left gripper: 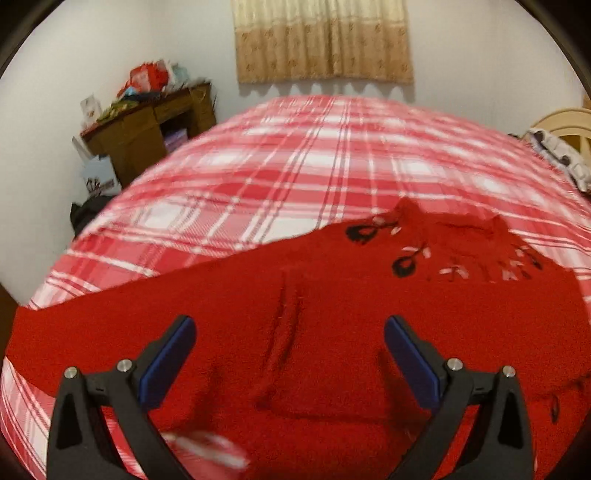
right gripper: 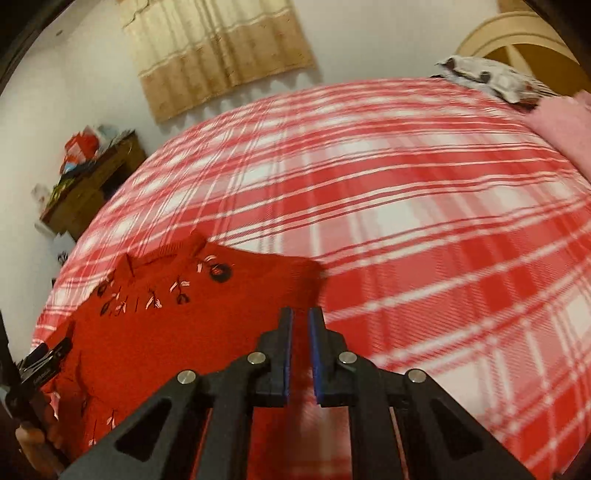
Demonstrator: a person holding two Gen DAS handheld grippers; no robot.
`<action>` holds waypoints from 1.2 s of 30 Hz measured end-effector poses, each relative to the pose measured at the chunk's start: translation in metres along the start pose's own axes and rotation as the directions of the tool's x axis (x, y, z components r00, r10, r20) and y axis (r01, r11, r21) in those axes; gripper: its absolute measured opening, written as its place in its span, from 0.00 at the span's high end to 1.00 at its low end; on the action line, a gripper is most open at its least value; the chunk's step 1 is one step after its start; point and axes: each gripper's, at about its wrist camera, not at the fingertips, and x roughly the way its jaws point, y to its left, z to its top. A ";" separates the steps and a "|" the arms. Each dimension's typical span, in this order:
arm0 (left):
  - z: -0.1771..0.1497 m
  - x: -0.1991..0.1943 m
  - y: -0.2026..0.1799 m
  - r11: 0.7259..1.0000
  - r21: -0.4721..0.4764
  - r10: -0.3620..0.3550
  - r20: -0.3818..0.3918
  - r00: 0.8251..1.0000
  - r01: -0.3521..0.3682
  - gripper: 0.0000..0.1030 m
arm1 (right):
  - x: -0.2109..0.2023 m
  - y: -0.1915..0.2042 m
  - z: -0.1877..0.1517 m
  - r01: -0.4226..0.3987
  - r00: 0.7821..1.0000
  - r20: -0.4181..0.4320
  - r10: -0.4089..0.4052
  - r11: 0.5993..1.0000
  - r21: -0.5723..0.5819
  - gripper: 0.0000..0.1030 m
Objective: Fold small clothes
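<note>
A small red knitted sweater (left gripper: pixel 332 295) with dark and pink flower embroidery near the collar lies spread on the red and white plaid bed cover (left gripper: pixel 295 155). My left gripper (left gripper: pixel 290 332) is open wide, hovering over the sweater's middle, empty. In the right wrist view the sweater (right gripper: pixel 166 325) lies to the left and below. My right gripper (right gripper: pixel 301 321) has its jaws nearly together with a narrow gap, over the sweater's right edge; nothing shows between the pads. The left gripper (right gripper: pixel 40 365) shows at the far left edge.
A wooden desk (left gripper: pixel 147 125) with clutter stands by the wall at the bed's far left. A curtain (left gripper: pixel 325 40) hangs behind. A patterned cloth (right gripper: pixel 491 81) and a pink cloth (right gripper: pixel 565 129) lie near the headboard (right gripper: pixel 517 33) at right.
</note>
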 end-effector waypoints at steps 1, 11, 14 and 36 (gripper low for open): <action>-0.002 0.004 0.002 1.000 -0.017 0.006 -0.016 1.000 -0.006 0.00 | 0.009 0.003 0.002 -0.001 1.000 -0.013 0.001 1.000 -0.010 0.92; -0.011 0.024 0.013 0.993 -0.120 -0.027 -0.100 0.995 0.015 0.00 | 0.026 0.003 0.008 0.047 0.999 -0.022 -0.049 0.994 -0.096 0.92; -0.012 0.024 0.013 0.992 -0.125 -0.032 -0.099 0.995 0.019 0.00 | -0.010 -0.003 -0.012 -0.005 1.000 -0.016 0.004 0.998 -0.067 0.91; -0.010 0.024 0.013 0.992 -0.127 -0.033 -0.097 0.995 0.021 0.00 | -0.029 -0.010 -0.082 0.187 0.980 -0.032 -0.194 0.970 -0.153 0.34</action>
